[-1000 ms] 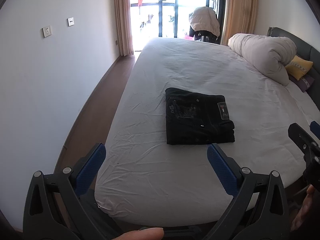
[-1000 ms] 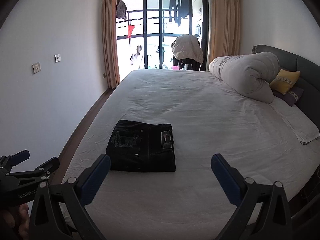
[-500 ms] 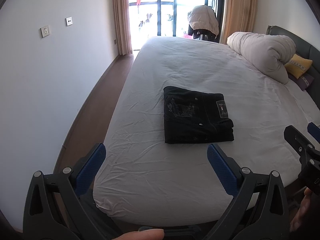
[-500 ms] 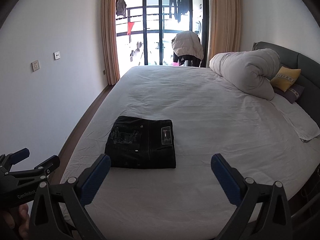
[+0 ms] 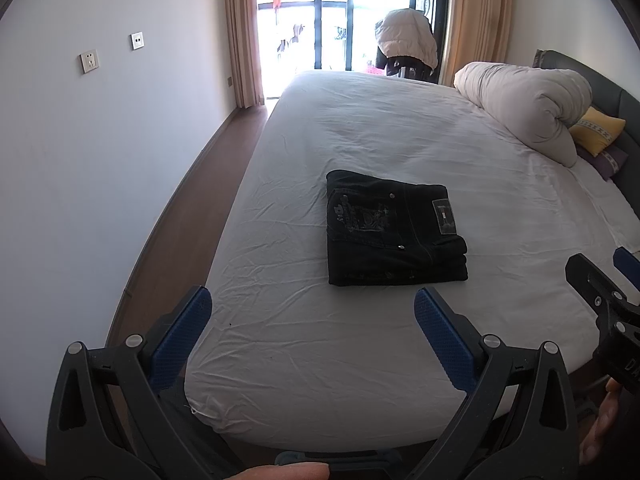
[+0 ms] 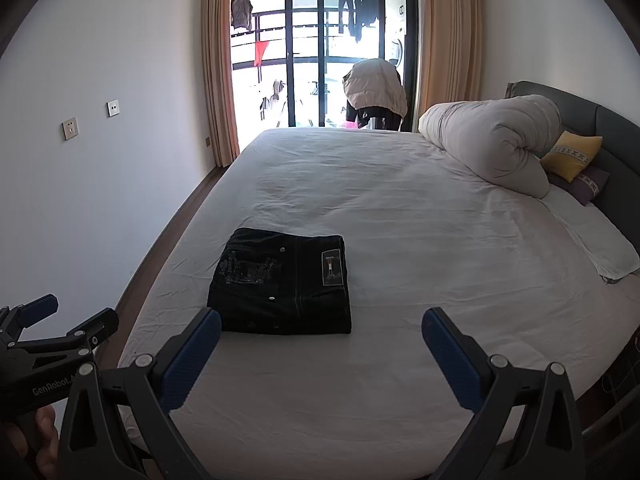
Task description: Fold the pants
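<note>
Black pants [image 5: 392, 230] lie folded into a neat rectangle on the white bed sheet [image 5: 320, 340], with a patch label and stitched pocket facing up. They also show in the right wrist view [image 6: 282, 286]. My left gripper [image 5: 312, 308] is open and empty, held back near the bed's front edge, short of the pants. My right gripper [image 6: 320, 330] is open and empty, also pulled back from the pants. The right gripper shows at the right edge of the left wrist view [image 5: 600, 292], and the left gripper at the left edge of the right wrist view [image 6: 56, 332].
A rolled duvet [image 6: 492, 144] and a yellow pillow [image 6: 572, 154] lie at the head of the bed on the right. A wood floor strip [image 5: 192, 208] runs between the bed and the left wall. A balcony door [image 6: 320, 52] stands beyond the bed.
Both grippers have drifted slightly back and shifted their view of the bed. The folded pants have not moved. Both stay open and empty.
</note>
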`<state>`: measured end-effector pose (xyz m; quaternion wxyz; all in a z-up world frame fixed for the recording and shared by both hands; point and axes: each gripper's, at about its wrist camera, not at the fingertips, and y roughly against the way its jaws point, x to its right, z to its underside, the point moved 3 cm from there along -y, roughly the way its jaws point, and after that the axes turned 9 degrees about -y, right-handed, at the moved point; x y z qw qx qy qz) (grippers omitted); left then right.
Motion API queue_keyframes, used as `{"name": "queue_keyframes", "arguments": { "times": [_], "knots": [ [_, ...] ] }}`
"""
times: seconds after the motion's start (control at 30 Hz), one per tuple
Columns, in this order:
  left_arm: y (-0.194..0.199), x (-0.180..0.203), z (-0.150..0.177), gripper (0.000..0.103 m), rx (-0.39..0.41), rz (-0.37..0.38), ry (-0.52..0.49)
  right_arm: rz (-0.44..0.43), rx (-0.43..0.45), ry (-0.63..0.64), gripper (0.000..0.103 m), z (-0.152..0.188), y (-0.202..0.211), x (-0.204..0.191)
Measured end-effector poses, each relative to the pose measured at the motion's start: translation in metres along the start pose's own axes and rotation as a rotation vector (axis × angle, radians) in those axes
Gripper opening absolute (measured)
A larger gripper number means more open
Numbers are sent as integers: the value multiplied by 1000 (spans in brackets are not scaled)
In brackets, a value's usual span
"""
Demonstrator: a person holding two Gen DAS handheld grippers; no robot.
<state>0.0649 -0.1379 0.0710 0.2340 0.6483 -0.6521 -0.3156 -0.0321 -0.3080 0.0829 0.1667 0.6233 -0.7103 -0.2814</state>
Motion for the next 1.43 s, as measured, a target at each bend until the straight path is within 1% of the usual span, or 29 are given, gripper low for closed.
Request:
{"name": "queue_keyframes", "arguments": {
  "times": [0.5, 0.67, 1.0, 1.2, 1.23, 1.33, 1.43],
  "knots": [
    [0, 0, 1, 103, -11, 10, -9, -1, 1, 0, 103, -2, 1, 0],
    [0, -1, 1, 103, -14, 9, -10, -1, -3, 0, 103, 5, 0, 3],
    [0, 0, 2, 103, -15, 14, -11, 0, -5, 1, 103, 4, 1, 3],
    [-1, -1, 4, 103, -24, 20, 0, 0, -6, 2, 103, 3, 1, 4],
    [-2, -2, 4, 103, -27, 22, 3, 1, -6, 1, 103, 7, 2, 5],
    [-2, -3, 6, 103, -30, 7, 11, 2, -7, 2, 103, 7, 2, 5],
    [-1, -5, 6, 103, -28, 7, 14, 2, -11, -1, 103, 11, 3, 8]
  ]
}}
